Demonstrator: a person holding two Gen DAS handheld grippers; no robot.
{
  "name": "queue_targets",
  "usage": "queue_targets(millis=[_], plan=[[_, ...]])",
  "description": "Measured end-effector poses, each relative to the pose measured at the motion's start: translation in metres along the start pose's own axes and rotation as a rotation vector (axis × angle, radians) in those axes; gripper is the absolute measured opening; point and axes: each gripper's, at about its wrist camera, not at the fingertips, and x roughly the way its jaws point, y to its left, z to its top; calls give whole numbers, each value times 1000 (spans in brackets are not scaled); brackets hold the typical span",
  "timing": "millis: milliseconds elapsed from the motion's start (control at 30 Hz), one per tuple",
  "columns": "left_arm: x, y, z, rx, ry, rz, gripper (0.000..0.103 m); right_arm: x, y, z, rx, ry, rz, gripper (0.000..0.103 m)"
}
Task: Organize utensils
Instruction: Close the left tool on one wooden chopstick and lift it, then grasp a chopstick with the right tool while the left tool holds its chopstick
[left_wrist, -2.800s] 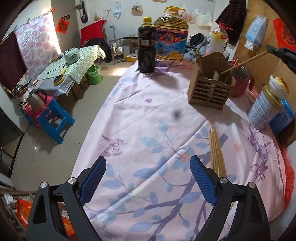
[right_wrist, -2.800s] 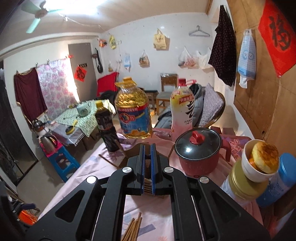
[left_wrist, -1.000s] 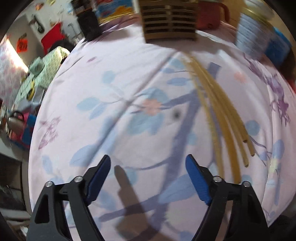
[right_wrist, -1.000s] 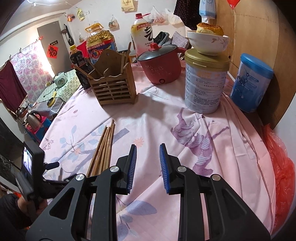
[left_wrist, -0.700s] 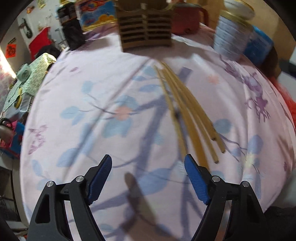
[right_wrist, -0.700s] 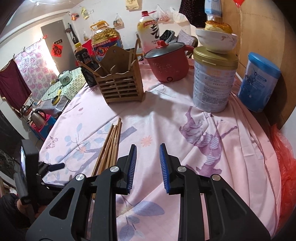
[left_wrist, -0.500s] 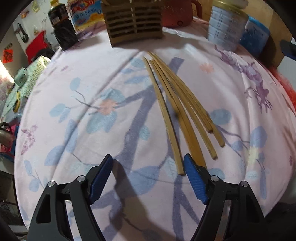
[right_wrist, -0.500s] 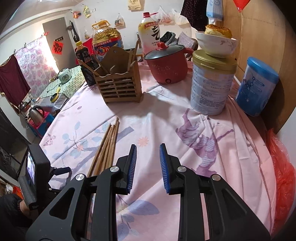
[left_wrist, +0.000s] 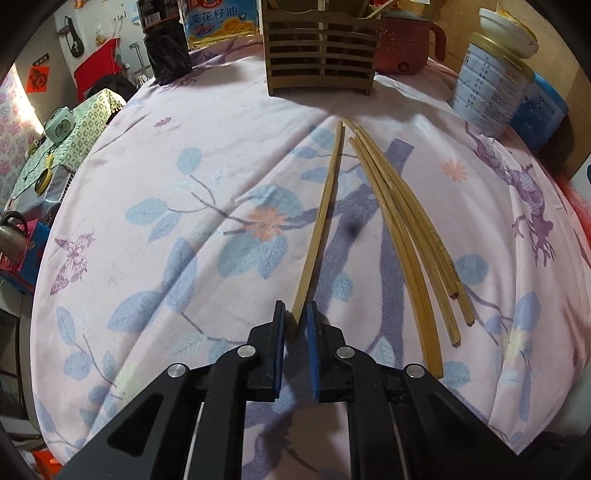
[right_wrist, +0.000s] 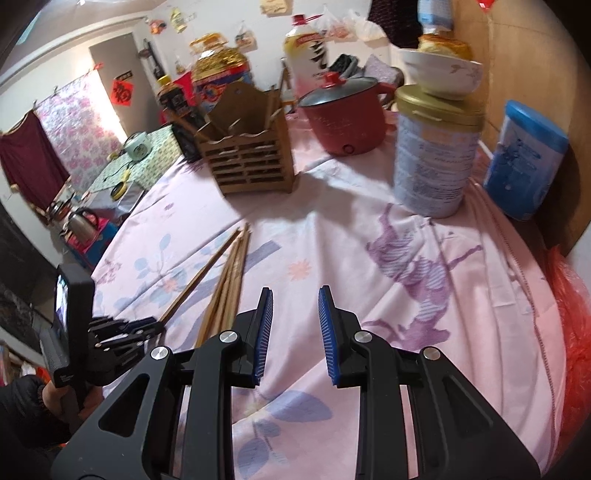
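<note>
Left gripper (left_wrist: 295, 314), jaws closing around the near end of one chopstick (left_wrist: 321, 218) lying left of the chopstick bundle (left_wrist: 406, 229); right gripper (right_wrist: 295, 295), jaws parted, empty, right of that bundle.

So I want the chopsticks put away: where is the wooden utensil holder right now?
In the left wrist view the wooden utensil holder stands at the table's far edge, between the dark bottle and the red pot.

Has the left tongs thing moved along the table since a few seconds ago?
Yes: the left tongs came rightward onto the leftmost chopstick, closing around its near end.
</note>
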Motion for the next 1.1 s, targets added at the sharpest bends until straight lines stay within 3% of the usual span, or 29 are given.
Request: queue_targets(millis=[167,533,833,967,1100], plan=[[-10,6,1,-23,-11,-13,6,13,16,-12,-57,61,64,27],[-66,21,17,-22,-84,27,6,62,54,-48,-146,220,175,26],[-83,29,19,-27,-87,28,6,88,62,-58,-146,250,167,19],[-87,31,18,-27,-86,30,6,103,65,-65,-174,270,124,16],[-87,33,19,-20,-80,34,6,101,65,-70,-205,234,98,10]])
